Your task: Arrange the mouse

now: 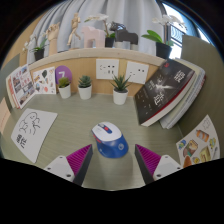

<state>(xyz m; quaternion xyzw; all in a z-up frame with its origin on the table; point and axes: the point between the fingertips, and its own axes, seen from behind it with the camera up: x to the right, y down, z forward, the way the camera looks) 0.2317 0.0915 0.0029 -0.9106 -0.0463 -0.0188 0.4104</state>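
Nearest the camera: two fingers with magenta pads (72, 160), held level and pointing forward over a pale grey-green tabletop (70, 125), spread wide with nothing gripped; gripper (112, 162) hovering low. Just ahead, centred in the gap and resting on its own: small white computer mouse with a pink-red wheel (105, 132), sitting on a round blue mat (113, 147), clear of both pads.

Beyond, along the far edge against a low wooden shelf (100, 58): three small white pots, each holding a green leafy plant — left pot (64, 88), middle pot (85, 90), right pot (120, 94). Purple round object (62, 73) behind the left pot. On top of the shelf: pale animal figurines (92, 36), a dark figurine (125, 38), and a dark pot with white flowers (161, 42) far right.

Right of the mouse: thick open magazine with dark cover (165, 92), propped at a tilt. Near right: printed card with colourful pictures (200, 142). Left side: white sheet with line drawings (32, 130) lying flat, and illustrated picture books (25, 85) leaning farther back.
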